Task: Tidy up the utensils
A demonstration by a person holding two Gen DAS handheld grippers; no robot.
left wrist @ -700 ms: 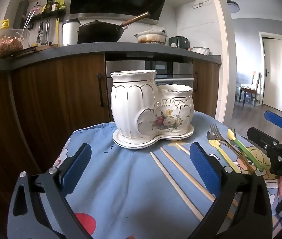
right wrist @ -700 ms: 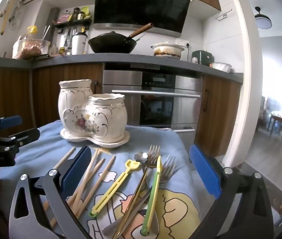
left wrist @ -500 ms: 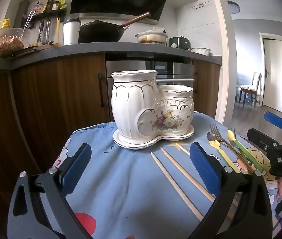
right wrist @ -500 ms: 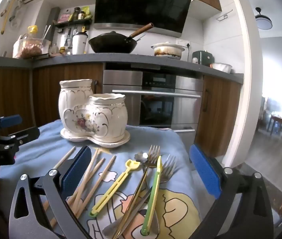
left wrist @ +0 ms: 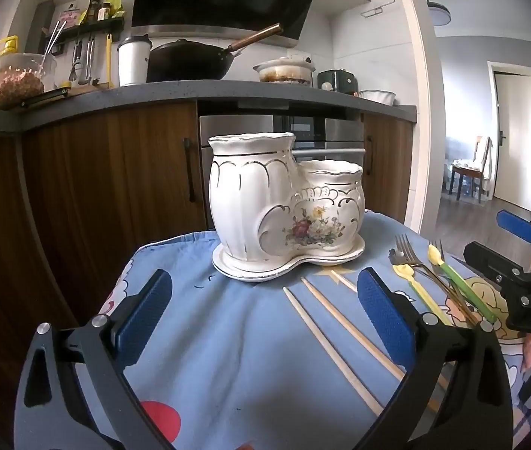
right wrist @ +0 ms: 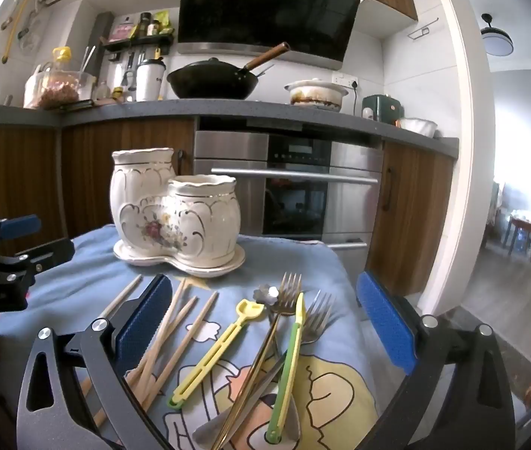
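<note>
A white two-pot ceramic utensil holder (left wrist: 284,206) with a flower print stands on a blue cartoon cloth (left wrist: 228,337); it also shows in the right wrist view (right wrist: 175,213). Wooden chopsticks (left wrist: 340,322) (right wrist: 175,330) lie in front of it. A yellow utensil (right wrist: 220,348), a green-and-yellow one (right wrist: 291,356) and several forks (right wrist: 287,292) lie to their right. My left gripper (left wrist: 265,311) is open and empty above the cloth, short of the holder. My right gripper (right wrist: 265,322) is open and empty, hovering over the utensils.
The small table's edge falls off behind the holder. Beyond stand wooden cabinets (left wrist: 115,187), an oven (right wrist: 295,187) and a counter with a wok (right wrist: 213,82). The right gripper shows at the right of the left wrist view (left wrist: 520,262); the left gripper at the left of the right wrist view (right wrist: 6,255).
</note>
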